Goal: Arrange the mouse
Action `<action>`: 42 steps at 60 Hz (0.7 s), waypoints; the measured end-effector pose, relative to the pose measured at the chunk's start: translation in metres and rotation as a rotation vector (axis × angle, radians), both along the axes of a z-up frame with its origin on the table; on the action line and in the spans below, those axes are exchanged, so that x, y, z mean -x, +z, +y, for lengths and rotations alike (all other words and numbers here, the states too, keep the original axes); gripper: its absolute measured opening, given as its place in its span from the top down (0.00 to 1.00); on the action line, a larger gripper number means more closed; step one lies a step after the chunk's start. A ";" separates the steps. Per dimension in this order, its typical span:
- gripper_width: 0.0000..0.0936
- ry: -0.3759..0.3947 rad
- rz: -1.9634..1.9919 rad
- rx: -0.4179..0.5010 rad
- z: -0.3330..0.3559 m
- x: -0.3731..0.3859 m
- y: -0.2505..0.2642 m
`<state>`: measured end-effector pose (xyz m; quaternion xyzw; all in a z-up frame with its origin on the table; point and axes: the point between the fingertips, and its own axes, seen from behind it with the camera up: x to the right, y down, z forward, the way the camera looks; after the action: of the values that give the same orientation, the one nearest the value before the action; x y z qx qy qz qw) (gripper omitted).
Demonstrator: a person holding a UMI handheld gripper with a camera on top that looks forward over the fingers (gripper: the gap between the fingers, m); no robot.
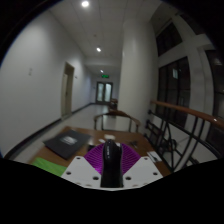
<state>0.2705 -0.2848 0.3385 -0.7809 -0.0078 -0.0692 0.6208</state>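
A black computer mouse [111, 163] stands between my two fingers, and both purple pads [96, 158] press on its sides. My gripper [111, 160] is shut on the mouse and holds it up above a wooden table [140, 150]. The mouse's front end points forward along the fingers, towards the corridor beyond.
A dark mouse mat [66, 144] lies on the table ahead to the left, next to a green sheet [45, 166]. Metal chair frames [118, 120] stand beyond the table. A wooden handrail [185, 112] runs along the right. A long corridor with doors lies ahead.
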 end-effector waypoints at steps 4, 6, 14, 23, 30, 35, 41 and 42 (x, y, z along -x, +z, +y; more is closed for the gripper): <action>0.78 0.072 0.032 -0.045 -0.030 0.046 0.040; 0.78 0.091 0.059 -0.047 -0.033 0.065 0.044; 0.77 0.135 0.137 0.106 -0.083 0.115 -0.008; 0.77 0.157 0.089 0.300 -0.137 0.125 -0.083; 0.77 0.136 -0.025 0.308 -0.131 0.112 -0.092; 0.77 0.140 -0.034 0.298 -0.140 0.088 -0.078; 0.66 0.140 -0.018 0.325 -0.154 0.070 -0.064; 0.64 0.147 -0.022 0.334 -0.158 0.067 -0.061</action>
<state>0.2033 -0.4432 0.2777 -0.8697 -0.0831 -0.0297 0.4857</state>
